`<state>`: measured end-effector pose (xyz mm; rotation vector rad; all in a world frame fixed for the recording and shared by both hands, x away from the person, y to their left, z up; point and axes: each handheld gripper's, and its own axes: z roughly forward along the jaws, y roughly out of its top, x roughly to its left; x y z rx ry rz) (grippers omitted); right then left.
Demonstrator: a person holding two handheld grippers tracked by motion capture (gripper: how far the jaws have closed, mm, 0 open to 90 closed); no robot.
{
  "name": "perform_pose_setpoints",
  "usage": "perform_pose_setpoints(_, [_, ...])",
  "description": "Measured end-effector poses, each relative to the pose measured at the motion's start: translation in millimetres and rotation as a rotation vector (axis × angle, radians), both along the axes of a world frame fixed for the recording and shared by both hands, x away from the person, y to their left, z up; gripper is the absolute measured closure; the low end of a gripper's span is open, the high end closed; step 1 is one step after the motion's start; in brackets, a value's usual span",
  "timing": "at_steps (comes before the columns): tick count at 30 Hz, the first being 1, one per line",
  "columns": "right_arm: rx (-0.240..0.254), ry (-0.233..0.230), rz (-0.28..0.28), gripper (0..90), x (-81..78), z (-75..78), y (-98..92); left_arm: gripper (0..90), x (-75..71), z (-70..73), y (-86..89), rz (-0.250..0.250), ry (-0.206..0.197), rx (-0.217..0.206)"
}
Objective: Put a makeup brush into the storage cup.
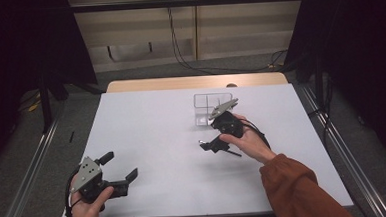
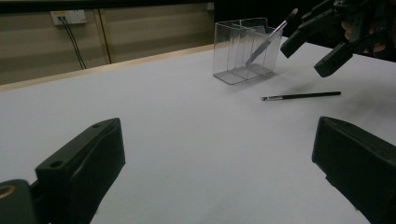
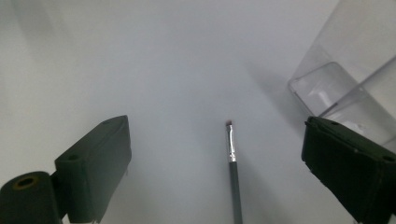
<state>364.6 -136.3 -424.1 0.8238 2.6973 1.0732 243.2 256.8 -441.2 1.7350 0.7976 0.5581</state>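
Over at the near left corner of the white table, the left gripper rests low in the person's left hand, its jaws spread wide with nothing between them — it sits well apart from everything else. Moving right, a thin dark makeup brush lies flat on the table, its small bristle tip and silver ferrule pointing away from the person. The right gripper hovers just above it, jaws parted on either side of the handle but not touching it, held in the right hand with a rust-orange sleeve. Just beyond stands a clear plastic organizer with compartments — a second brush leans tilted inside it, its tip poking above the rim.
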Motion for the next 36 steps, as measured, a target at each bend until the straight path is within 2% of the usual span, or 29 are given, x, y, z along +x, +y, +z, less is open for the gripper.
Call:
perform_pose_setpoints(1, [-0.009,0.034,0.011,6.8,1.4,0.0,1.8,2.6,0.1,-0.1,0.1,-0.001,0.001,0.006])
perform_pose_setpoints(3, [-0.034,0.04,0.02,6.7,4.1,-0.2,4.7,2.6,0.5,-0.5,-0.4,-0.006,0.002,0.006])
perform_pose_setpoints(5, [-0.062,0.071,0.035,6.0,7.7,-0.6,7.1,2.6,0.6,-0.4,-0.4,-0.004,0.001,0.007])
perform_pose_setpoints(9, [-0.12,0.105,0.072,4.0,13.1,-2.0,12.5,2.6,0.5,-0.3,-0.3,-0.004,0.001,0.008])
perform_pose_setpoints(11, [-0.143,0.127,0.076,5.9,15.1,-2.5,16.0,2.6,0.6,-0.4,-0.5,-0.007,0.0,0.008])
perform_pose_setpoints(13, [-0.183,0.132,0.081,7.2,17.4,-3.5,19.5,2.6,0.6,-0.4,-0.5,-0.008,0.0,0.008])
perform_pose_setpoints(15, [-0.225,0.16,0.082,7.6,20.1,-5.9,22.5,2.6,0.6,-0.4,-0.6,-0.008,-0.001,0.008])
perform_pose_setpoints(18, [-0.278,0.187,0.083,11.1,25.0,-10.3,24.3,2.6,0.6,-0.4,-0.6,-0.009,-0.001,0.009])
perform_pose_setpoints(23, [-0.322,0.205,0.1,18.2,29.7,-12.1,24.5,2.6,0.7,-0.5,-0.7,-0.009,0.002,0.011])
perform_pose_setpoints(27, [-0.36,0.252,0.109,24.5,32.7,-16.6,25.2,2.6,0.4,-0.4,-1.3,-0.011,0.002,0.015])
perform_pose_setpoints(30, [-0.399,0.251,0.11,28.5,32.7,-20.6,26.7,2.6,0.6,-0.5,-1.4,-0.011,0.004,0.015])
perform_pose_setpoints(33, [-0.42,0.259,0.11,35.6,34.0,-23.7,27.6,2.6,0.6,-0.4,-1.4,-0.012,0.002,0.016])
perform_pose_setpoints(36, [-0.443,0.277,0.122,46.7,35.8,-26.5,28.8,2.6,0.7,-0.6,-1.3,-0.014,0.005,0.015])
